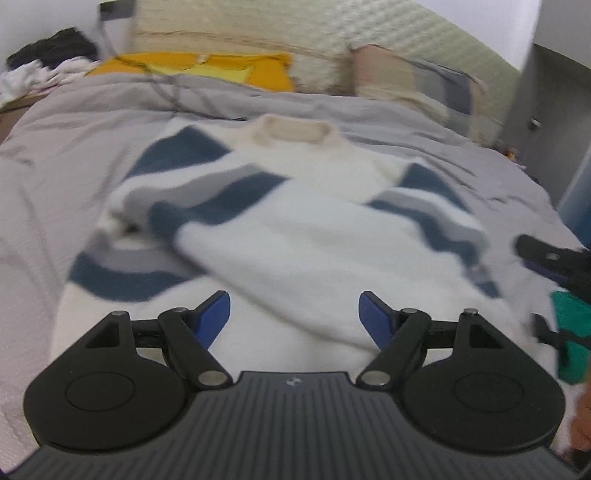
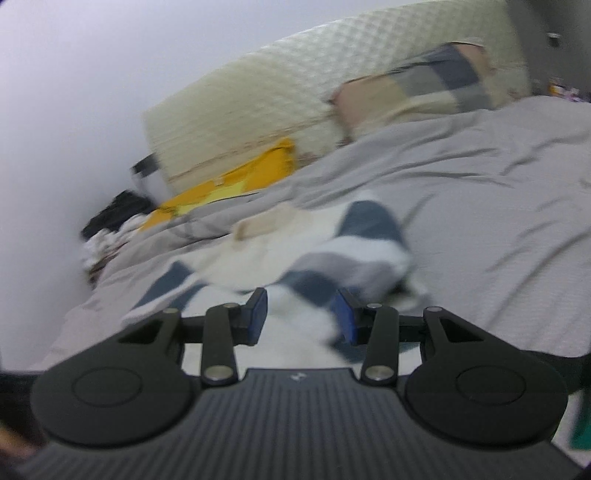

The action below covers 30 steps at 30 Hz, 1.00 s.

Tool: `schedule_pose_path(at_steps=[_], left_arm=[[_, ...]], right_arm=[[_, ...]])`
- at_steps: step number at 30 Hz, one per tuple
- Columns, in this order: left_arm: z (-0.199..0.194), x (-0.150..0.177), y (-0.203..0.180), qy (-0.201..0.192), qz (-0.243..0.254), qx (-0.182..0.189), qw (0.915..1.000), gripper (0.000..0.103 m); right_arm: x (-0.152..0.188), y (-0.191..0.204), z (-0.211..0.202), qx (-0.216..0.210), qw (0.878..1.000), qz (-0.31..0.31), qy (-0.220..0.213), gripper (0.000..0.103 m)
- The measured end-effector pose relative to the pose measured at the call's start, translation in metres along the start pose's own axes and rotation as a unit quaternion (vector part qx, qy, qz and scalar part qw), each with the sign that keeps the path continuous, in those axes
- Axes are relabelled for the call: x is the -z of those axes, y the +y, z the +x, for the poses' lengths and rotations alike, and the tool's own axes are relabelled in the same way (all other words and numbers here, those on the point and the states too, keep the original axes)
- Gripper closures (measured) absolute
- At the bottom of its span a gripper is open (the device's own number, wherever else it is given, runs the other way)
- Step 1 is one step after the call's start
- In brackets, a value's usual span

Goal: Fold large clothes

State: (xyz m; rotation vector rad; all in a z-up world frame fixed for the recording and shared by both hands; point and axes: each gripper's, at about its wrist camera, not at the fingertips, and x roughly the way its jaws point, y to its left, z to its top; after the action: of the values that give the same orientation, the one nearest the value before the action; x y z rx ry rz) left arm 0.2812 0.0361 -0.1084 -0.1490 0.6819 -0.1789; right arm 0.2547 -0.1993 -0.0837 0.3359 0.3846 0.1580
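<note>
- White knit with navy and grey bands: the sweater (image 1: 317, 236) lies flat on the grey bedcover (image 1: 74, 155), near the middle of the bed and reaching toward its foot edge.
- Long axis of the sweater: it runs from the foot edge toward the headboard (image 1: 258, 33), with the cream collar (image 1: 295, 131) pointing at the headboard.
- Sleeves: in the left wrist view one banded sleeve is folded in across the chest from the left side; the other banded sleeve slopes down along the right side of the body.
- Left gripper (image 1: 294, 317): jaws spread wide, blue pads apart, poised over the lower white part of the sweater with nothing pinched between them.
- Right gripper (image 2: 301, 315): jaws partly closed, with white and navy fabric of the sweater between the blue pads; blur keeps it from being clear whether the pads press on the cloth.
- In the left wrist view the right gripper's black finger appears at the sweater's right side, toward the bed's right edge.
- Yellow pillow (image 1: 207, 70) and patchwork pillow (image 1: 410, 79): at the head edge, against the headboard, well apart from the sweater.
</note>
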Motion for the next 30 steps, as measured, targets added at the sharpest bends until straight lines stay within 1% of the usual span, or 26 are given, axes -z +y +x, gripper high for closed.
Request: schedule_pose_path(at_steps=[2,4,5,7,8,10,12,13,14,17,20,22,23,24,26,27,28,29,30], left_arm=[[0.009,0.004,0.014,-0.001,-0.011,-0.009,0.9999,0.023],[0.023,0.004,0.026,0.016,-0.031,-0.019,0.9992,0.023],[0.028,0.004,0.03,0.021,-0.04,-0.02,0.9988,0.023],[0.034,0.005,0.034,0.018,-0.054,-0.018,0.9982,0.023],[0.033,0.006,0.034,0.016,-0.057,-0.019,0.9981,0.023],[0.032,0.005,0.036,0.012,-0.067,-0.014,0.9976,0.023],[0.026,0.003,0.041,-0.001,-0.093,0.005,0.9956,0.023],[0.022,0.001,0.046,-0.013,-0.112,0.018,0.9935,0.023],[0.019,-0.002,0.05,-0.024,-0.128,0.029,0.991,0.023],[0.014,-0.012,0.073,-0.056,-0.19,0.061,0.9784,0.023],[0.028,-0.018,0.096,-0.047,-0.248,0.07,0.9649,0.023],[0.042,-0.019,0.11,-0.039,-0.289,0.084,0.9529,0.024],[0.049,-0.021,0.114,-0.036,-0.3,0.09,0.9488,0.024],[0.055,-0.024,0.117,-0.034,-0.307,0.095,0.9461,0.024],[0.064,-0.03,0.12,-0.033,-0.307,0.101,0.9457,0.024],[0.068,-0.034,0.119,-0.032,-0.301,0.098,0.9481,0.025],[0.072,-0.039,0.117,-0.031,-0.292,0.092,0.9514,0.033],[0.077,-0.044,0.117,-0.029,-0.285,0.085,0.9545,0.045],[0.08,-0.048,0.116,-0.028,-0.278,0.076,0.957,0.053]], right_arm=[[0.003,0.012,0.003,-0.02,1.0,-0.021,0.004,0.059],[0.007,0.026,0.008,-0.037,0.998,-0.045,0.01,0.059],[0.01,0.033,0.011,-0.043,0.997,-0.058,0.013,0.059],[0.018,0.043,0.02,-0.05,0.995,-0.077,0.031,0.059],[0.022,0.045,0.026,-0.051,0.995,-0.079,0.043,0.059],[0.032,0.046,0.04,-0.044,0.993,-0.076,0.082,0.06],[0.042,0.043,0.059,-0.02,0.988,-0.069,0.138,0.061],[0.047,0.041,0.066,-0.015,0.986,-0.064,0.155,0.061],[0.05,0.039,0.068,-0.017,0.986,-0.058,0.155,0.061],[0.048,0.043,0.067,-0.013,0.986,-0.059,0.157,0.06],[0.047,0.042,0.064,-0.017,0.986,-0.051,0.16,0.06],[0.048,0.043,0.062,-0.016,0.986,-0.053,0.16,0.06],[0.049,0.045,0.061,-0.015,0.986,-0.056,0.159,0.06],[0.05,0.044,0.06,-0.015,0.986,-0.058,0.158,0.06],[0.05,0.043,0.061,-0.015,0.986,-0.059,0.156,0.06],[0.05,0.042,0.061,-0.015,0.986,-0.059,0.155,0.06],[0.05,0.042,0.061,-0.016,0.986,-0.057,0.154,0.06],[0.049,0.041,0.061,-0.017,0.987,-0.055,0.152,0.06],[0.049,0.04,0.062,-0.018,0.987,-0.052,0.15,0.061]])
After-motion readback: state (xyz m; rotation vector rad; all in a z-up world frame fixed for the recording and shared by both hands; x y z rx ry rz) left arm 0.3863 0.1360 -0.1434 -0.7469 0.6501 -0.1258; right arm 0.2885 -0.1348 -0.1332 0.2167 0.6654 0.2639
